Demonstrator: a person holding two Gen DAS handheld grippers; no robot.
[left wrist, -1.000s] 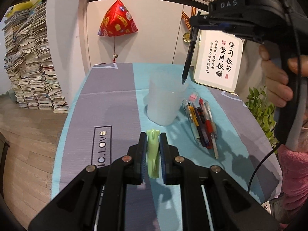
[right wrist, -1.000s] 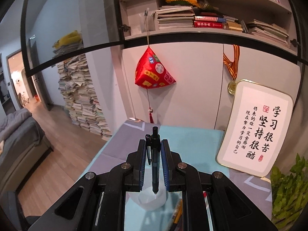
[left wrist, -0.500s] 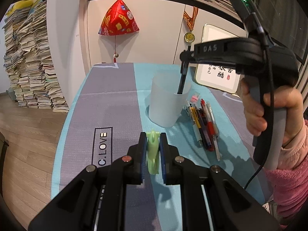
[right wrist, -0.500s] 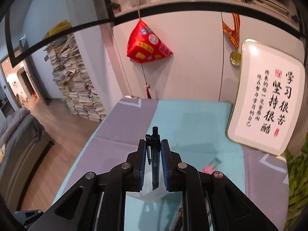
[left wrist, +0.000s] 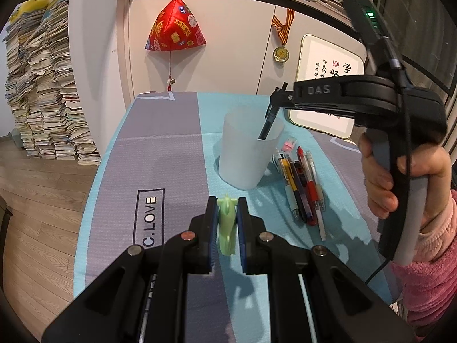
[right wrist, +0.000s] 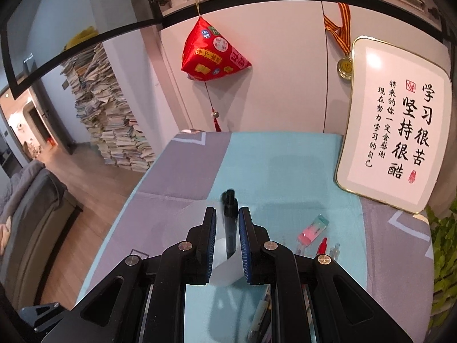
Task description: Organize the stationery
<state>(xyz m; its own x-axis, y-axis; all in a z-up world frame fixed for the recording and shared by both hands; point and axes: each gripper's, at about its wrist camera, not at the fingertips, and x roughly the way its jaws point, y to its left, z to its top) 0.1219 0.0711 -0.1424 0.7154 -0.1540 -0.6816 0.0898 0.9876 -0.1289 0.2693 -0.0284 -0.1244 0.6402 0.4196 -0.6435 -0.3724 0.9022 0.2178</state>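
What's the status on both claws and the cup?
Left claw shut on pale green eraser. Right claw shut on black pen, tip inside frosted plastic cup. Nothing blocking.

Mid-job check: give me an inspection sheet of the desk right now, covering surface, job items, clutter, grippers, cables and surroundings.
Surface: tablecloth in grey and teal panels, printed lettering near the front edge.
Job's things: translucent cup upright; black pen with its lower end inside the cup; loose pens lying beside the cup; pink and green eraser behind them.
Clutter: nothing seen apart from the stationery.
Grippers: left gripper shut on a green eraser; right gripper shut on the black pen, above the cup.
Cables: black cable hanging from the right gripper's handle.
Surroundings: framed calligraphy board, red hanging ornament, medal, paper stacks, plant.
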